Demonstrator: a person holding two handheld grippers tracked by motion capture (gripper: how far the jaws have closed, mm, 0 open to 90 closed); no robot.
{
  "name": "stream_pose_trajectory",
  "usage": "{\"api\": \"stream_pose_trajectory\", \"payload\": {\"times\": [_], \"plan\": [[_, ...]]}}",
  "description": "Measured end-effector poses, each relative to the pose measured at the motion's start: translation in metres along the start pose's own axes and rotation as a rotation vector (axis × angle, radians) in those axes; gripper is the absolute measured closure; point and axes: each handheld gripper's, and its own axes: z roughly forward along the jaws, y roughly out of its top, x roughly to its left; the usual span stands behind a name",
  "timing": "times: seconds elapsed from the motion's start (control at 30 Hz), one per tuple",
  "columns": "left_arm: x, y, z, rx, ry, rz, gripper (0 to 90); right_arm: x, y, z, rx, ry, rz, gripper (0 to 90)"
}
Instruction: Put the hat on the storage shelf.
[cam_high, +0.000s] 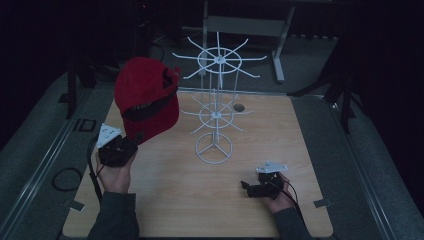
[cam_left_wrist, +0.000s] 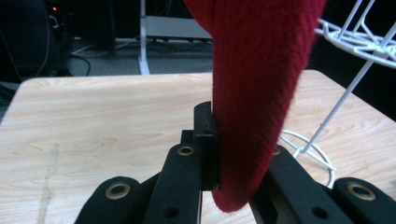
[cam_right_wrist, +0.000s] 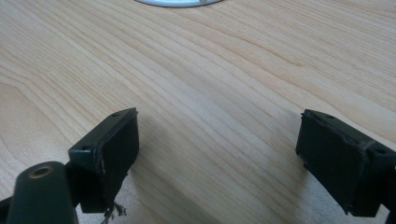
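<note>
Two tongs: the left tongs (cam_high: 131, 145) clamp the red cap's (cam_high: 147, 97) brim from below; the right tongs (cam_right_wrist: 219, 154) gape empty.

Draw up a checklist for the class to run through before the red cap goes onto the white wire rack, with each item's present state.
1. Left gripper shut on the red cap: ok.
2. Cap lifted off the table: ok.
3. White wire rack upright on its ring base: ok.
4. Rack prongs free of other items: ok.
5. Right gripper open, low on the table, away from the rack: ok.
6. Cap's opening turned toward a prong: cannot tell.
</note>
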Motion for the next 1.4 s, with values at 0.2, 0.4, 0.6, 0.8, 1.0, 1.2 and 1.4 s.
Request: {"api": "stream_pose_trajectory", "payload": {"times": [0.2,0.4,0.6,0.8,1.0,1.2,1.4], "plan": [[0.001,0.005,-0.006,-0.015,-0.002,-0.001,86.0,0.000,0.000,0.000,0.001,-0.001,0.003,13.1],[0.002,0.009,-0.008,-0.024,0.001,-0.010,86.0,0.000,0.000,0.000,0.000,-0.001,0.003,13.1],[-0.001,0.017,-0.008,-0.035,-0.003,-0.012,86.0,0.000,0.000,0.000,0.001,-0.001,0.003,13.1],[-0.004,0.024,-0.008,-0.043,-0.001,-0.005,86.0,0.000,0.000,0.000,0.002,0.000,0.004,13.1],[-0.006,0.030,-0.009,-0.057,-0.001,-0.004,86.0,0.000,0.000,0.000,0.002,0.000,0.004,13.1],[-0.008,0.034,-0.008,-0.065,-0.002,-0.006,86.0,0.000,0.000,0.000,0.001,0.000,0.002,13.1],[-0.008,0.037,-0.009,-0.071,-0.001,-0.013,86.0,0.000,0.000,0.000,0.000,0.000,0.001,13.1]]}}
